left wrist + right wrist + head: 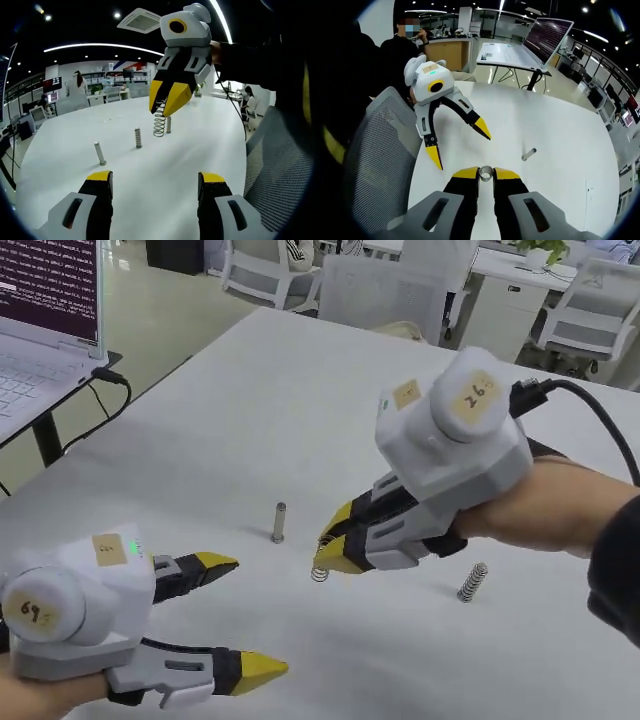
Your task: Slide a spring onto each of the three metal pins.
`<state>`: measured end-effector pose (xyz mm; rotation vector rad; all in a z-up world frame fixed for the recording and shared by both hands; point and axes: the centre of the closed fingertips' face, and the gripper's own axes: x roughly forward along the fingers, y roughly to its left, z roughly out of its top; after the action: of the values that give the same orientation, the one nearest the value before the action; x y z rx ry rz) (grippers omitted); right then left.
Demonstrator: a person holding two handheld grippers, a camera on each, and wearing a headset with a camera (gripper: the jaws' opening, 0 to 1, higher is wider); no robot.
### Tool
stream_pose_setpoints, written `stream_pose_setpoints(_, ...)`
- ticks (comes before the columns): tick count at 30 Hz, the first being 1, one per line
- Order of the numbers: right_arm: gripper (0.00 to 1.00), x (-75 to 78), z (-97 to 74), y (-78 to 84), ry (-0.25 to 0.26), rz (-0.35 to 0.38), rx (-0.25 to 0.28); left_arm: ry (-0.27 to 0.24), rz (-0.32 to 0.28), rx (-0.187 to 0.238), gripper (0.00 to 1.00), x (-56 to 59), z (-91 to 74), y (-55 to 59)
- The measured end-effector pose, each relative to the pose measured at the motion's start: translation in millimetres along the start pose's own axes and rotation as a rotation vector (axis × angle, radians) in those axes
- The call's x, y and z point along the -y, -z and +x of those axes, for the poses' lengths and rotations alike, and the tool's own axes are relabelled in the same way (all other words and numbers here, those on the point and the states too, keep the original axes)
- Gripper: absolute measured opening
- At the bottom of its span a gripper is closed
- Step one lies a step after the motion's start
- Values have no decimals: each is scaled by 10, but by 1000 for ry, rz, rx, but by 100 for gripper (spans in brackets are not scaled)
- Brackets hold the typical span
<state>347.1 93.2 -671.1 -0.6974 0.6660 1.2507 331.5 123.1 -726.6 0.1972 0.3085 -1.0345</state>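
Head view: note the white surface (250,420) running from 6 to 12 o'clock. At 10 o'clock, find an open laptop (50,290) on a side stand, cable plugged in; from 12 to 2 o'clock, white office chairs (265,280) and desks.

Locate the right gripper (335,550) at centre, fingers narrow, clamped on a spring (320,568) hanging down to the surface. Find one bare upright pin (279,522) near that spring, at its 10 o'clock. Find a second spring (472,582) at its 3 o'clock, on the surface; around a pin or not, cannot tell.

Locate the left gripper (255,615) at 7 o'clock, fingers wide, holding nothing.

Left gripper view: see a ceiling strip light (100,46) at 11 o'clock and a grey mesh chair (280,165) at 4 o'clock.
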Motion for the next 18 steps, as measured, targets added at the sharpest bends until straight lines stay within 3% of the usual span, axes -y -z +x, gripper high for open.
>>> stream_pose_setpoints(10, 8, 137, 0, -86, 13, -8, 10, -37, -6, 3, 73, -77, -27, 30)
stream_pose_setpoints(18, 8, 303, 4, -195, 26, -7, 27, -42, 0, -2, 75, -72, -26, 62)
